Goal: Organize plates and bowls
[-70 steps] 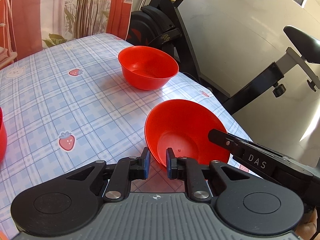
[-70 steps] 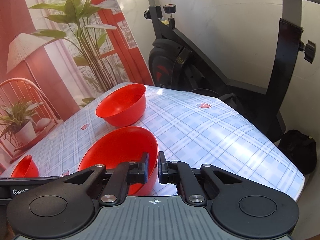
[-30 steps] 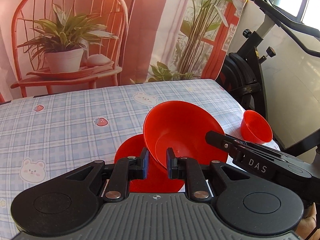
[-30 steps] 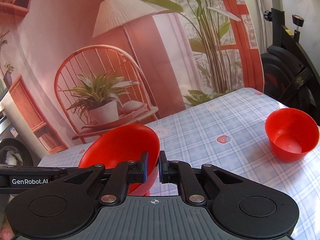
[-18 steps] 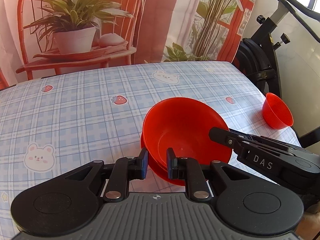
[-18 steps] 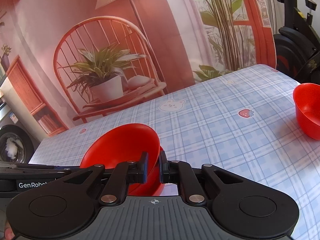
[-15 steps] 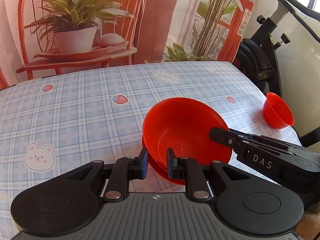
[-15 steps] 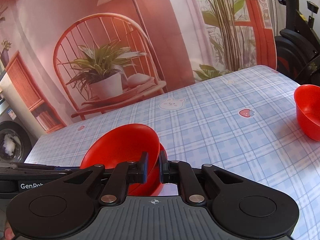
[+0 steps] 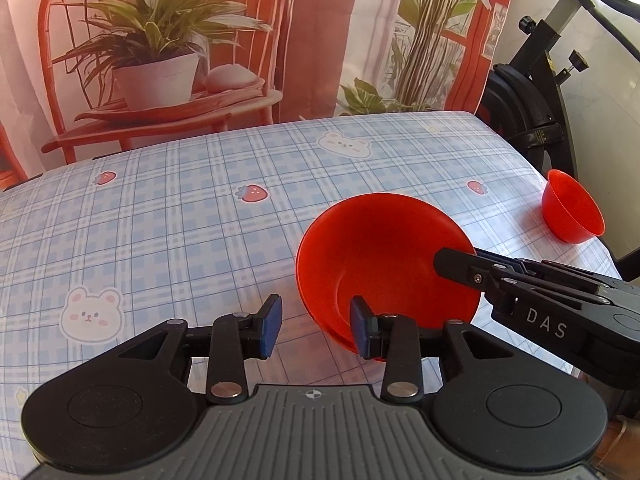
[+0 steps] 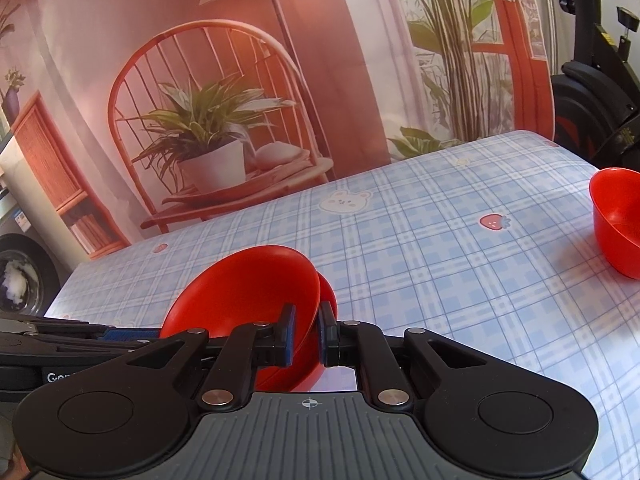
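While the left gripper [image 9: 316,326] stands with its fingers [image 9: 270,326] spread wide and holding nothing, its right finger sits inside the near rim of the upper red bowl [image 9: 384,256] and its left finger hangs over bare cloth just beside that bowl. The right gripper [image 10: 306,336] has its fingers [image 10: 289,334] drawn close on the rim of this same bowl [image 10: 244,292], one pad inside the wall and one outside. In the left wrist view the right gripper [image 9: 456,262] reaches in from the right side and bites the far right edge of the rim.

The upper bowl is tilted and nested in a second red bowl [image 10: 330,300] below it, whose edge peeks out on the right in the right wrist view and along the bottom [image 9: 340,338] in the left wrist view. This pair rests on the bench, on a blue plaid tablecloth [image 9: 168,216] printed with bears and strawberries. A third red bowl [image 9: 572,212] stands alone, well apart, near the right corner of the bench [image 10: 618,220]. Behind the bench hangs a printed backdrop [image 10: 224,120] with a chair and potted plant, and a black exercise bike [image 9: 532,104] stands at the right.
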Tool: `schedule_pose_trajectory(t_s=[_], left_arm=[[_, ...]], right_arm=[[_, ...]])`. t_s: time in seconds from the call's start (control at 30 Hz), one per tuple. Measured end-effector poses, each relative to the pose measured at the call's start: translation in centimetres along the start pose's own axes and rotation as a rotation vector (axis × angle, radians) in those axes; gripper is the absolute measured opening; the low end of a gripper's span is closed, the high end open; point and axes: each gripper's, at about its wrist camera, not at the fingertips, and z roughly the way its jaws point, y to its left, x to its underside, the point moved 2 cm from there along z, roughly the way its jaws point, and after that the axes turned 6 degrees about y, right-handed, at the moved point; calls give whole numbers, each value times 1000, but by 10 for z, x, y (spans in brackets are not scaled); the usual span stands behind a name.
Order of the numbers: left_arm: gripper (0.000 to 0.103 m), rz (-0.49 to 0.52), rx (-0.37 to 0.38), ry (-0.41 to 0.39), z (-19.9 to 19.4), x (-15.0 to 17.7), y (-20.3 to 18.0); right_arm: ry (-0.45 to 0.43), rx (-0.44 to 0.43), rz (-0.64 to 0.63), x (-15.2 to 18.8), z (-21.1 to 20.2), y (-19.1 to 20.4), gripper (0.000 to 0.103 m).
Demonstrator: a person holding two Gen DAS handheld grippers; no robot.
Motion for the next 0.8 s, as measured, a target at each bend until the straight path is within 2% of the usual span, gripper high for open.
schedule_pose_trajectory(t_s=[0.1,0.23,0.5,0.8], left_arm=[[39,-28,-30,-27,-10,-6,3],[39,-22,-6,-122,-31,-19,-9],[39,32,109,-249,-50,-40,-69],[39,39,235,-238,-26,-49,-122]], right_arm=[[-30,19,-10,-2,-9,-2,18],[-74,28,-3,-8,-24,-16,18],[-190,150,48,-29,-61,-74,17],[-237,349,134,-27,-94,-167,18]])
